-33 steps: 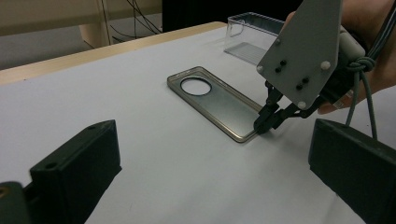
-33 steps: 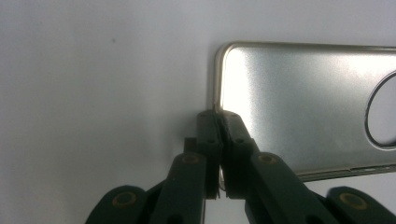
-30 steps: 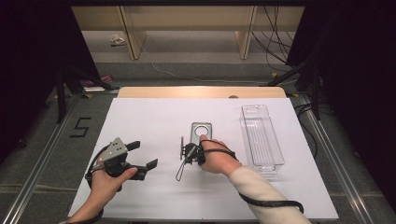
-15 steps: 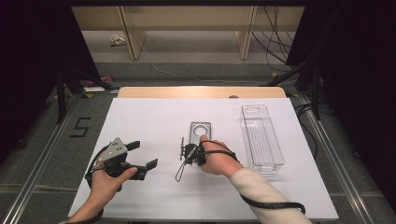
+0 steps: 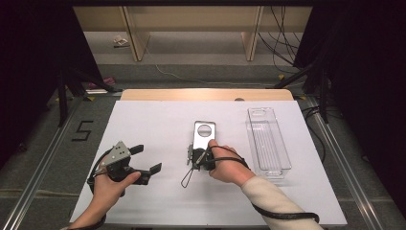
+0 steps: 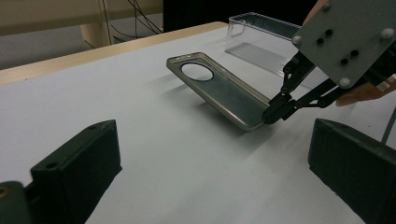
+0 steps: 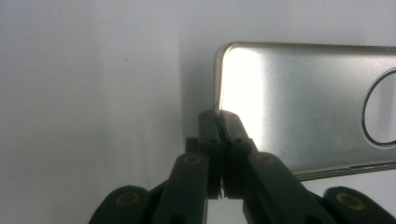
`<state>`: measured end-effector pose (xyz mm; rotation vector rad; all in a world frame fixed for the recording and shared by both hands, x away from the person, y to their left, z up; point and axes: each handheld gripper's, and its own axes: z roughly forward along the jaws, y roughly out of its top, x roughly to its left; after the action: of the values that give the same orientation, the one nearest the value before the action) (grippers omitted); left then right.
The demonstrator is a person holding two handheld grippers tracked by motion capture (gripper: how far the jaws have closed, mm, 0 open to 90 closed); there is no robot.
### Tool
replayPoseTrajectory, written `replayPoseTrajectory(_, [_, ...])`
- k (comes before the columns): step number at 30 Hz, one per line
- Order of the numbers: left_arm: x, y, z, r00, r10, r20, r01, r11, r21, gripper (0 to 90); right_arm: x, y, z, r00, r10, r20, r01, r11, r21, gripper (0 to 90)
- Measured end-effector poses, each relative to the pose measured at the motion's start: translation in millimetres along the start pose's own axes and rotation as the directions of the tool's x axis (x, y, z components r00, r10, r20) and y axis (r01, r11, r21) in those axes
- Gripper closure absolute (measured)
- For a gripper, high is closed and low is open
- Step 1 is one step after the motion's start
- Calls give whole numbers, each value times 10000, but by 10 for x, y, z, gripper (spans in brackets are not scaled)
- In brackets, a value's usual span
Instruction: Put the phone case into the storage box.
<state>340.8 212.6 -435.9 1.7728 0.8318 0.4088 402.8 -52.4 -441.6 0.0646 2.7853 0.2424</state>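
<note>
The phone case (image 6: 219, 88) sits mid-table on the white sheet (image 5: 158, 124), its near end lifted and its round-holed end down. The right gripper (image 7: 219, 122) pinches that near edge between its pressed-together jaws. The left gripper (image 5: 143, 160) rests to the left, jaws spread and holding nothing. A clear tray (image 5: 268, 141) lies to the right

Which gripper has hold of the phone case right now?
The right gripper: its jaws are pinched shut on the near edge of the phone case, tilting it up. The left gripper sits apart, jaws open on nothing.
</note>
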Motion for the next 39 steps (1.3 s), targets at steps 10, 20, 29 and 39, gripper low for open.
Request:
replayPoseTrajectory(10, [0,0,-1,10000,-18,-5,18,10000,-16,21,26,-54,-37,9999,10,131,-5,9991,-419,891])
replayPoseTrajectory(20, [1,0,-1,10000,-21,-10,21,10000,-25,21,65,-86,-92,9995,234,198,-214,9951,-967,891])
replayPoseTrajectory(29, [1,-1,-1,10000,-14,-15,14,10000,-7,22,94,-119,-131,9992,279,286,-235,9894,-1435,891])
replayPoseTrajectory(39, [2,-2,0,10000,-23,-22,23,10000,-7,21,104,-209,-145,9980,480,415,-369,9707,-2374,891])
